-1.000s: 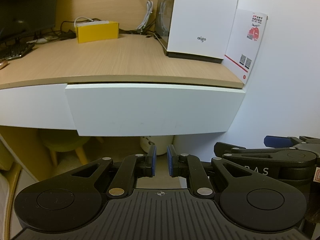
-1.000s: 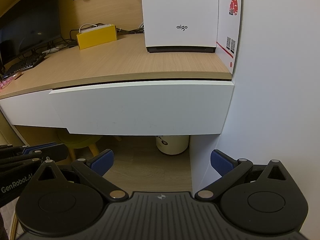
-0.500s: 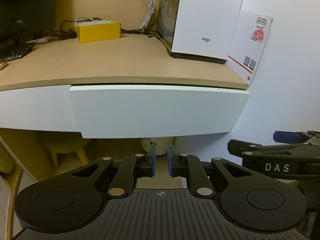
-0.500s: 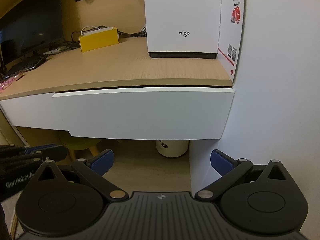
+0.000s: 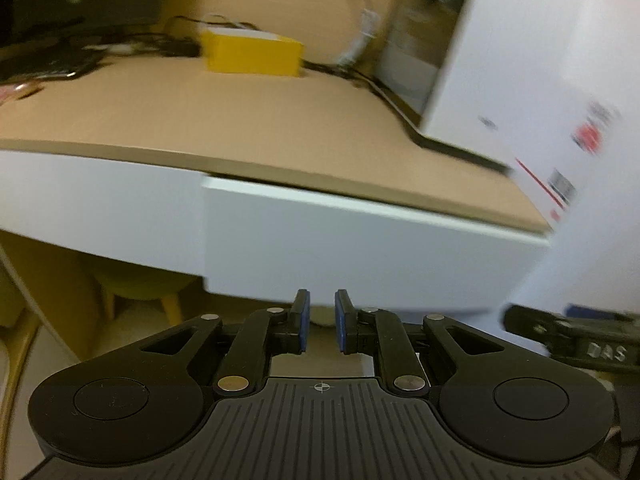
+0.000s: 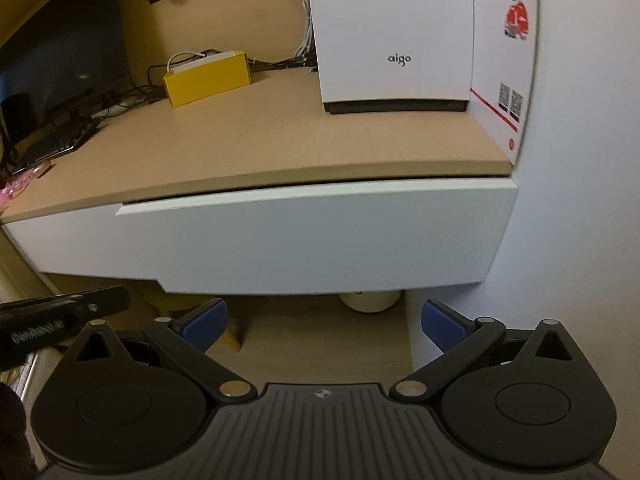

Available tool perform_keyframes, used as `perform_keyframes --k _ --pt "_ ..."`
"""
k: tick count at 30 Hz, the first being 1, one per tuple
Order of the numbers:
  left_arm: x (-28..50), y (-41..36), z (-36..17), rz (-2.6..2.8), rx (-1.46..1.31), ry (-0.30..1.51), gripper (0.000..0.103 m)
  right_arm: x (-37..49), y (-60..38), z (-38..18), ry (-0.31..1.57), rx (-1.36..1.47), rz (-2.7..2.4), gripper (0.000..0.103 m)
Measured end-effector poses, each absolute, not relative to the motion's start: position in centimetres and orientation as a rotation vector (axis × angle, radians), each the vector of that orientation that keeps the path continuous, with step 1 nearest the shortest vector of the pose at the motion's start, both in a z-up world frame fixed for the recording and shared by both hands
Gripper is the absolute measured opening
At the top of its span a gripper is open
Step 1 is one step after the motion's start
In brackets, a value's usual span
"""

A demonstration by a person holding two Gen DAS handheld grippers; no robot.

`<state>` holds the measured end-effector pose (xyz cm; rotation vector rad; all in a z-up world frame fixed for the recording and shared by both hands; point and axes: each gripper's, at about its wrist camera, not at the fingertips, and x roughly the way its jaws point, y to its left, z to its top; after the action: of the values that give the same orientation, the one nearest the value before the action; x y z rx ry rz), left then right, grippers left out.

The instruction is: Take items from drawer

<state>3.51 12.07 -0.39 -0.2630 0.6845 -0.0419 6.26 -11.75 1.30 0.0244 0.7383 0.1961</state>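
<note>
A: Where's the drawer?
B: The white drawer (image 6: 312, 236) runs across the middle of the right wrist frame, just under the wooden table (image 6: 260, 144) top, its front standing slightly proud with a thin dark gap along the top edge. In the blurred left wrist frame the drawer (image 5: 360, 252) slants down toward the right

A: And the tongs?
B: The left tongs (image 5: 321, 320) sit at lower centre, nearly closed with only a narrow slit between the blue pads, nothing in it, tips just below the drawer's bottom edge. The right tongs (image 6: 324, 320) are spread wide and empty, below the drawer front

A: What's on the table?
B: A yellow box (image 6: 208, 76) at upper left, a white aigo case (image 6: 392, 32) at upper centre, a leaflet (image 6: 508, 56) against the wall beside it
</note>
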Motion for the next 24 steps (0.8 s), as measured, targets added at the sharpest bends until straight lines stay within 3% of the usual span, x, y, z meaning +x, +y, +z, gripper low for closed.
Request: perform_keyframes --k 10,24 --pt "9.4 22.0 -0.1 -0.045 -0.495 0.676 0.016 10.3 -9.7 1.0 0.71 -0.079 0.188 0.103" --pt "15.2 21.7 -1.0 0.055 -0.44 0.724 0.016 16.9 -8.2 -0.6 0.731 -0.116 0.202 0.103"
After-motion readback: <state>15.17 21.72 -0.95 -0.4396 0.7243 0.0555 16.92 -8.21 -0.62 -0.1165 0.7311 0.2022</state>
